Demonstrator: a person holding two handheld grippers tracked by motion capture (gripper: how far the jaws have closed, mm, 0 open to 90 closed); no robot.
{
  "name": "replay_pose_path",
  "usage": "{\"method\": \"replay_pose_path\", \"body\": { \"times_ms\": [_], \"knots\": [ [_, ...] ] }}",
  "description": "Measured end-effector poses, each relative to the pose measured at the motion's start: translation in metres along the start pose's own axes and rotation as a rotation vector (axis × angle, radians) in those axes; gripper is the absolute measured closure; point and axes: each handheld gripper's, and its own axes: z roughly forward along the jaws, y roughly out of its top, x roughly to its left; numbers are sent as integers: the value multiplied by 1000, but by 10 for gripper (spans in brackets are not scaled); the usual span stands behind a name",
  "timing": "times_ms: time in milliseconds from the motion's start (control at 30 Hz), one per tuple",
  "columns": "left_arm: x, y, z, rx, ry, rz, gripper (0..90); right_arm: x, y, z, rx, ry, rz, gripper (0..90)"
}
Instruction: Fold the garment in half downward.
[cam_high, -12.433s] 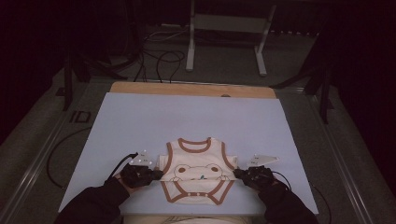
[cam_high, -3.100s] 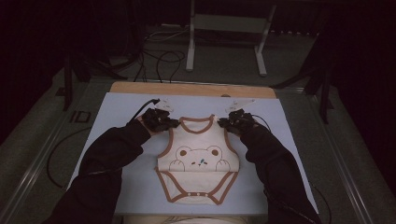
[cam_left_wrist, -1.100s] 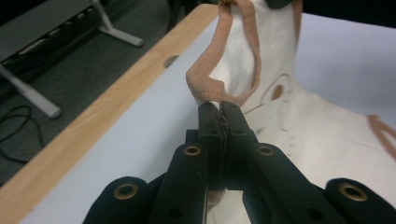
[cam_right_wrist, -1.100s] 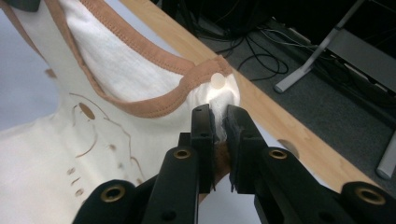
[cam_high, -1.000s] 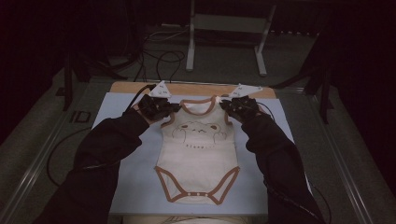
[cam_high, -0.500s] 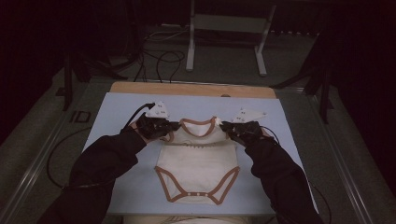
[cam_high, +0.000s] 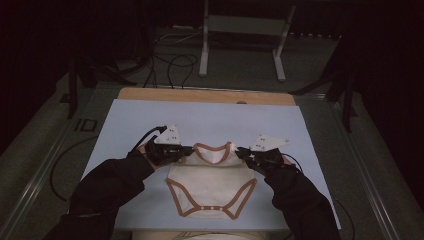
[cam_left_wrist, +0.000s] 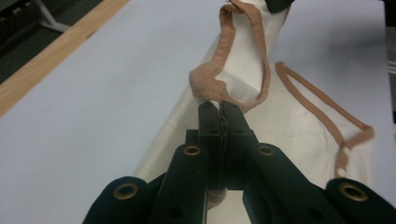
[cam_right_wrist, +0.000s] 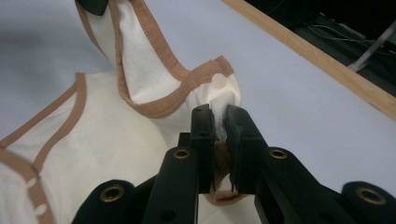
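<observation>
Holding a bodysuit (cam_high: 210, 182) by its two shoulders, we have it stretched between the grippers over the pale sheet (cam_high: 150, 115) on the tabletop (cam_high: 200, 95), near the person's edge.

At the left, our left gripper (cam_high: 186, 149) is clenched on the shoulder: in the left gripper view its jaws are pressed together with the brown-trimmed strap pinched at their tips. In the middle, the neckline stands slightly raised between the two grips, while the body of the bodysuit lies flat below it, back side up, with the snap tab at the bottom hem toward the person. At the right, our right gripper (cam_high: 241, 151) is likewise clamped on the other shoulder; in the right gripper view white cloth bunches between the jaws just under a snap (cam_right_wrist: 218, 81).

We judge the step in hand to be laying the bodysuit down flat and smooth. The next move calls for lowering both shoulders together onto the sheet, keeping the cloth taut so the neckline does not wrinkle, and only then letting go.
</observation>
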Motion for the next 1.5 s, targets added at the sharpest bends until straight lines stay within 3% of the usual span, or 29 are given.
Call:
{"method": "replay_pose_path", "body": {
  "times_ms": [300, 833, 1233, 1500],
  "knots": [
    [-15, -17, -3, 4, -23, -10, 895, 16, -12, -6, 15, 33, -2, 821],
    [-38, -54, 12, 30, -105, -49, 893, 37, -48, -3, 61, 112, 56, 819],
    [-50, -69, 16, 49, -126, -44, 889, 52, -67, -5, 79, 149, 87, 817],
    [-61, -78, 18, 63, -164, -40, 889, 60, -78, -5, 98, 182, 97, 810]
  ]
}}
